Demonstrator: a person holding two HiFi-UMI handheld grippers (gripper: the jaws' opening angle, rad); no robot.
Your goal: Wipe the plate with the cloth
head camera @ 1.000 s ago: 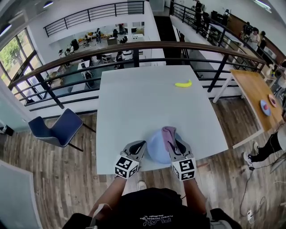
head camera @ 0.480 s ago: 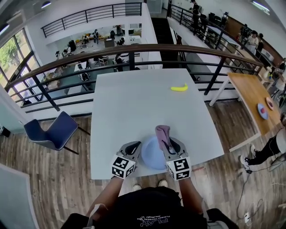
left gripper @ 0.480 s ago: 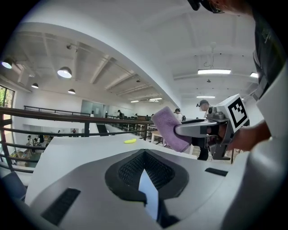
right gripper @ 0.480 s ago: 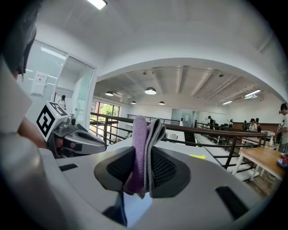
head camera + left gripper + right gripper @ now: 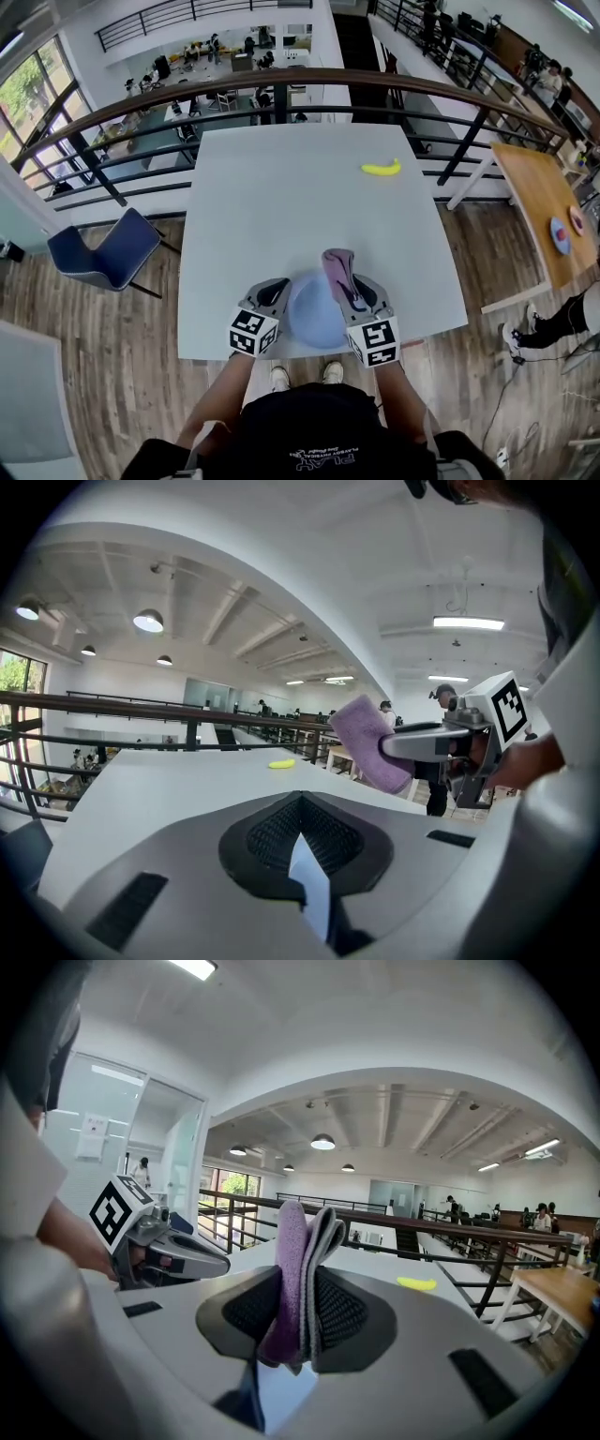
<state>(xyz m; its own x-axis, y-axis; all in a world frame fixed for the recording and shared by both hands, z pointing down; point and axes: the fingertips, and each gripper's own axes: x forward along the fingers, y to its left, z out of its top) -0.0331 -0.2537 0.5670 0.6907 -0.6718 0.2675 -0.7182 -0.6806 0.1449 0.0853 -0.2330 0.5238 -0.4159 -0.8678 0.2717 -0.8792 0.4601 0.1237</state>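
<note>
At the near edge of the white surface (image 5: pixel 281 206), the left claw (image 5: pixel 274 291) is clenched on the left rim of the light-blue plate (image 5: pixel 314 314), whose thin edge shows between its pads. Just to the right, the right claw (image 5: pixel 352 289) grasps a folded purple cloth (image 5: pixel 337 265) that sticks out past its tips by the plate's far right rim. Far across the surface, toward the right, lies a yellow banana (image 5: pixel 382 169), and beyond it runs a dark railing (image 5: pixel 281 98).

Yellow banana (image 5: pixel 382 169) far back on the white table (image 5: pixel 281 206), blue chair (image 5: pixel 98 251) left of it, dark railing (image 5: pixel 280 105) beyond.
</note>
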